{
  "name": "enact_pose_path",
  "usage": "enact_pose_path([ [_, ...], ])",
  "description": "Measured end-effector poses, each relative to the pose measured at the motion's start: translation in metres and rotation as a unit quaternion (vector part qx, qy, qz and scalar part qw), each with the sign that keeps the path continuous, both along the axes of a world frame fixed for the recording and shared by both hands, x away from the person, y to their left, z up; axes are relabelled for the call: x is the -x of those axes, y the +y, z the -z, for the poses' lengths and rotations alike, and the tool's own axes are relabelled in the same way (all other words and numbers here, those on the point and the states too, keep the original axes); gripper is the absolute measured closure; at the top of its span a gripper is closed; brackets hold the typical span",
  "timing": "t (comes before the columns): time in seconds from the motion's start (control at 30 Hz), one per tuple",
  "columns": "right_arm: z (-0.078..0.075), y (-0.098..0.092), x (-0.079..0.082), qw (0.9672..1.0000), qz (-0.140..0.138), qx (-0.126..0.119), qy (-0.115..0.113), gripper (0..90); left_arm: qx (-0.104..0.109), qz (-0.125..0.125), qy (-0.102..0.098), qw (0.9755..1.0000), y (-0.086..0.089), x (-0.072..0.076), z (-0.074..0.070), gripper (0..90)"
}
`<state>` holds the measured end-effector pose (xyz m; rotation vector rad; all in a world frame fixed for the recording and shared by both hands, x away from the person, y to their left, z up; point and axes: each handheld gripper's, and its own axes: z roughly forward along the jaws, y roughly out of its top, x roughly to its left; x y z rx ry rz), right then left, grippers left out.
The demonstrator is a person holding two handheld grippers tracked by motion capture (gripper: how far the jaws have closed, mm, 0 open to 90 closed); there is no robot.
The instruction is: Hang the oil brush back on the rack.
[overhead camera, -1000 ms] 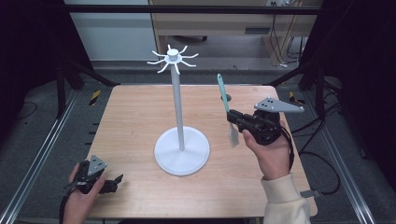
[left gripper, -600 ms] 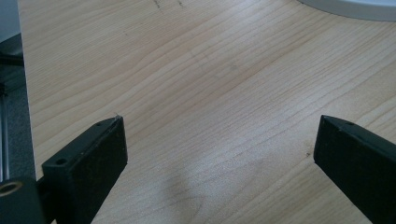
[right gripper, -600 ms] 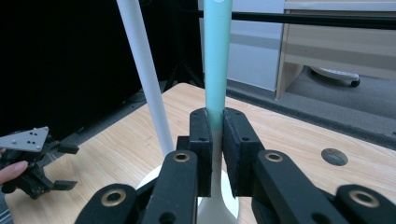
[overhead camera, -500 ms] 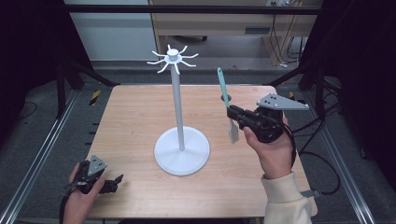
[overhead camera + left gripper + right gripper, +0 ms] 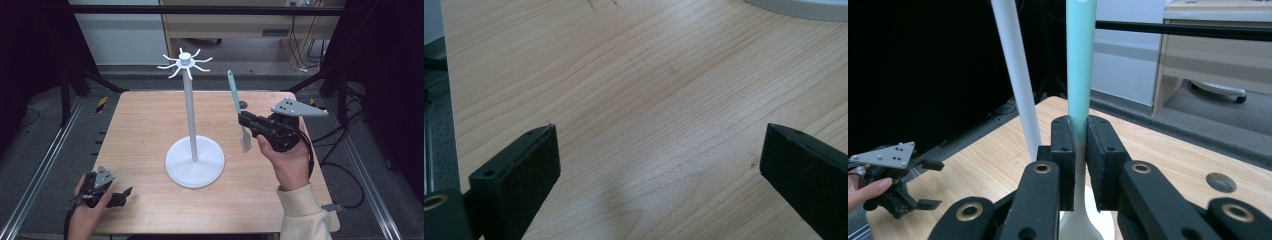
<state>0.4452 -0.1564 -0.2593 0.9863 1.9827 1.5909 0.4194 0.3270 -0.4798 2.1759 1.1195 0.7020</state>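
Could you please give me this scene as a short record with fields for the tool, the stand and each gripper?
tool: teal-handled spatula, upright, handle up, pale blade down, off the table
right gripper: shut on the spatula's handle, right of the stand
stand: white hook stand at the table's middle, round base, hooks bare
left gripper: open, nothing between the jaws, low over the near left corner
table: wooden table
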Motion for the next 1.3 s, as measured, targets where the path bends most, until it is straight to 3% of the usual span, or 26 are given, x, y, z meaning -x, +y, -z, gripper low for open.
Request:
enact_pose_path([
  [0.43, -0.008, 0.015, 0.001, 0.9996, -0.023, -0.002, -0.016, 82.7, -0.001, 0.002, 0.001, 1.0000, 0.000, 0.000, 0.000, 2.3],
  [1.3, -0.015, 0.024, 0.006, 0.9987, -0.029, 0.002, -0.043, 82.6, -0.002, 0.004, 0.002, 1.0000, -0.001, 0.000, 0.000, 2.3],
])
